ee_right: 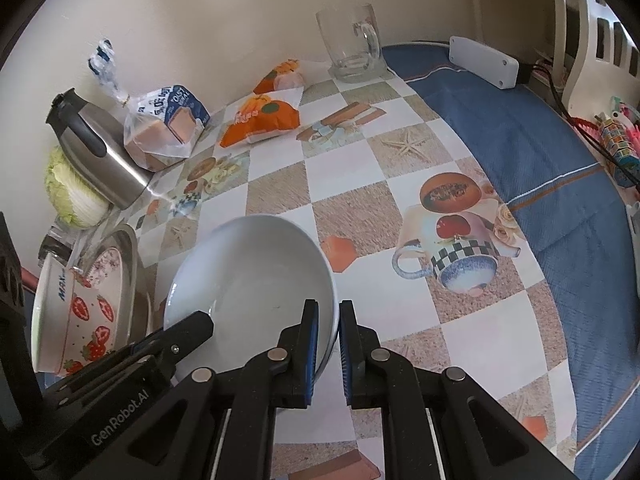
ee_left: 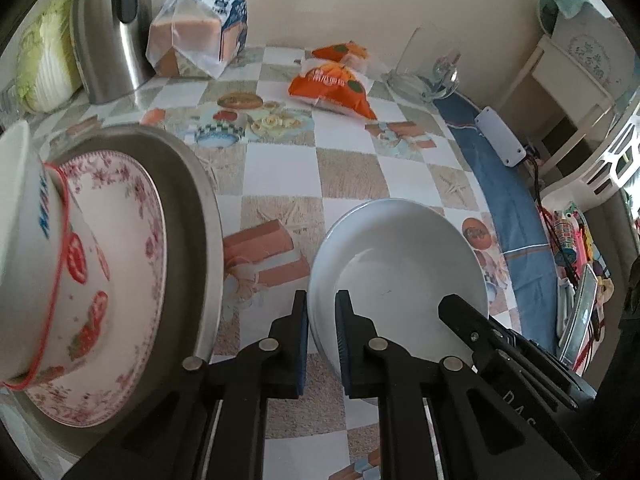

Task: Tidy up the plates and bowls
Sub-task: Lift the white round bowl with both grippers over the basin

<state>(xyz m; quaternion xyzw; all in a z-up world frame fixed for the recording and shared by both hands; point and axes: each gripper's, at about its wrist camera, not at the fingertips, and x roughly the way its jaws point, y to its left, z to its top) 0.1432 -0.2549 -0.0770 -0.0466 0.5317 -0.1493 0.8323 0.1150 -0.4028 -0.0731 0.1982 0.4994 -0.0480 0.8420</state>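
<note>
A plain white plate (ee_left: 404,264) is held tilted above the checked tablecloth, and it also shows in the right wrist view (ee_right: 252,276). My left gripper (ee_left: 322,304) is shut on its left rim. My right gripper (ee_right: 329,312) is shut on its right rim. To the left, a strawberry-print bowl (ee_left: 60,280) lies on a pink floral plate (ee_left: 136,208) inside a metal basin (ee_left: 192,176). The same bowl (ee_right: 76,312) and basin (ee_right: 132,256) show at the left of the right wrist view.
At the back stand a steel kettle (ee_left: 108,28), a bread bag (ee_left: 196,28), orange snack packets (ee_left: 332,84), a glass mug (ee_right: 352,40) and a cabbage (ee_left: 44,56). A blue cloth (ee_right: 540,160) with a white box (ee_right: 484,60) covers the table's right side.
</note>
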